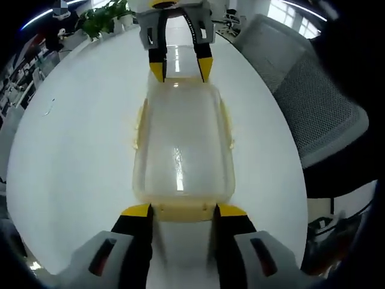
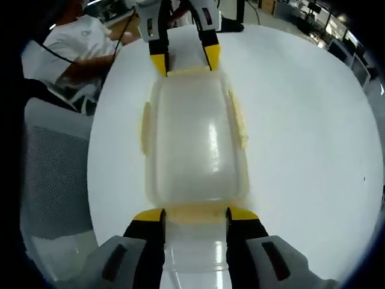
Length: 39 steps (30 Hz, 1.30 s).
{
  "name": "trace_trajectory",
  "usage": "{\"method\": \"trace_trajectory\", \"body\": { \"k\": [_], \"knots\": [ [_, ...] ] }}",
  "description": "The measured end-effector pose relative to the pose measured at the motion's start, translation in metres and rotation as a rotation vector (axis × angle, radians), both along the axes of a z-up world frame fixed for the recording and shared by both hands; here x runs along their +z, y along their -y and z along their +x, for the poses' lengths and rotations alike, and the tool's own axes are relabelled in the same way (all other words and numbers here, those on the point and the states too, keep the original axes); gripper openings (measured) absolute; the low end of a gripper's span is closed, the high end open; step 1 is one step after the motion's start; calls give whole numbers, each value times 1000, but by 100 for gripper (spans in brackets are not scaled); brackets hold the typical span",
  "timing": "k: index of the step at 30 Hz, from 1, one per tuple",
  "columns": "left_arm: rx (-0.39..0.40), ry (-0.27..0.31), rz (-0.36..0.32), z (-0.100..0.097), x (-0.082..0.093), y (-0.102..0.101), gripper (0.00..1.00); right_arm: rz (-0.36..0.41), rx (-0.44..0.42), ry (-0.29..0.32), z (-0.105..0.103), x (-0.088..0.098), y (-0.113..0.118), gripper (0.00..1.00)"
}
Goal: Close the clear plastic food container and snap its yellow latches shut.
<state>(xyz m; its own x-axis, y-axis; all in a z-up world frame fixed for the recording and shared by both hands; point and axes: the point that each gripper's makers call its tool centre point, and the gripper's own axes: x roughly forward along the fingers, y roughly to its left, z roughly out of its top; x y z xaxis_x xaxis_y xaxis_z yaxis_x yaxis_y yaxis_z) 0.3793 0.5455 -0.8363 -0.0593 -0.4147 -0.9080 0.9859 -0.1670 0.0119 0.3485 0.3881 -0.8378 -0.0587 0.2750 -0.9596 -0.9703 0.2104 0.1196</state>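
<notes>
1. The clear plastic food container (image 1: 182,147) lies lid-up in the middle of a round white table (image 1: 78,150), with one gripper at each short end. It appears empty, so I judge it light and likely to skid on the smooth tabletop unless it is braced from the opposite end.
2. Its body is translucent, milky plastic with rounded corners and a glossy lid that throws back streaks of ceiling light. The walls probably flex a little under pressure, so pushing belongs on the rim and the flaps, not on the lid's middle.
3. Pale yellow latches run along its edges: one on the long side (image 2: 238,120), and an end latch (image 1: 182,211) facing the left gripper. The side flaps stand slightly out from the wall, which suggests they are not yet snapped down, though I cannot be sure.
4. The left gripper (image 1: 182,211) has its yellow-tipped jaws apart, straddling the near end latch and touching or just beside it.
5. The right gripper (image 2: 194,215) stands likewise spread at the opposite end, its tips flanking that end's flap.
6. Beyond the table are a grey mesh chair (image 1: 313,102), potted plants (image 1: 105,15) and a seated person in a white top (image 2: 84,42).
</notes>
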Motion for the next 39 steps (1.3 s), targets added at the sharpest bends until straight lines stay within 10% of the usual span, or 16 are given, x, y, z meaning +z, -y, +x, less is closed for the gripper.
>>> {"method": "trace_trajectory", "body": {
  "k": [39],
  "knots": [
    [30,-33,-22,-8,37,-10,38,33,22,-8,-2,41,-10,38]
  ]
}}
